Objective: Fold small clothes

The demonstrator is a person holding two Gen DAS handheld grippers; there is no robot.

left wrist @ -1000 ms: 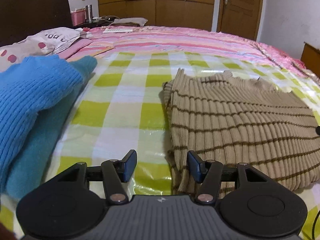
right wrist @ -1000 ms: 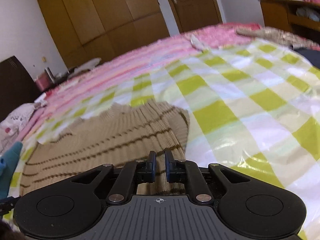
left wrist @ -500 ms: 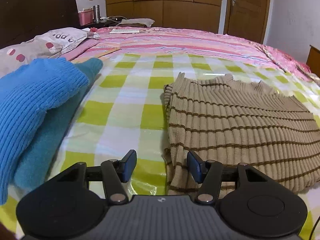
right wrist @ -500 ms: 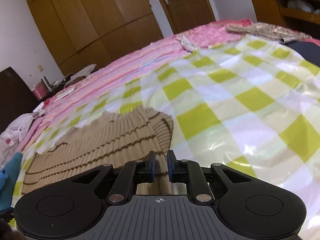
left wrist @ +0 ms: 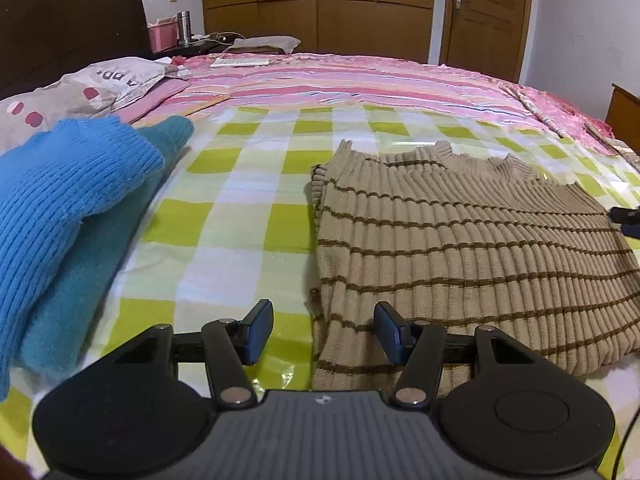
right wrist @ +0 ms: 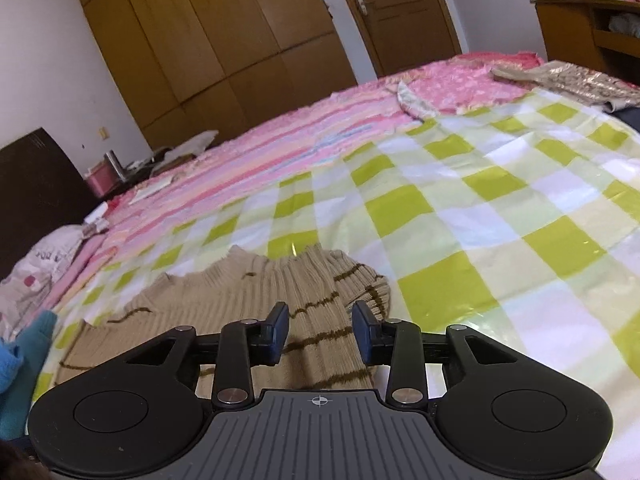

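Step in hand: I read this as the end of 1 fold on the tan striped sweater [left wrist: 460, 248]; it lies doubled over on the bed, on the green-checked sheet [left wrist: 240, 216], and both tools are off it.
Right tool [right wrist: 320, 332]: released. Its jaws have just been opening, and they stand apart over the sweater's right edge with knit showing in the gap but no pad pressing on it.
Left tool [left wrist: 323, 330]: released too, jaws apart, hovering at the sweater's near-left corner; its left pad is over bare sheet, its right pad over the knit.
Sweater position: flat, collar toward the far side, ribbed hem edge toward me, left border slightly rumpled.
Next move, my judgement: if another fold is wanted, I need 2 fresh grips on matching corners or edges, low enough to catch both layers, then a level carry across so the stack stays square.
Neighbours: 1 folded blue sweater [left wrist: 60, 200] sits on top of 1 teal garment [left wrist: 100, 264] at the left, well apart from the tan piece; a spotted pillow [left wrist: 80, 96] and pink striped bedding [left wrist: 340, 84] lie beyond.
In the way: nothing on the sheet between the tools and the sweater. The glossy sheet looks slippery, so I expect the knit could slide when tugged.
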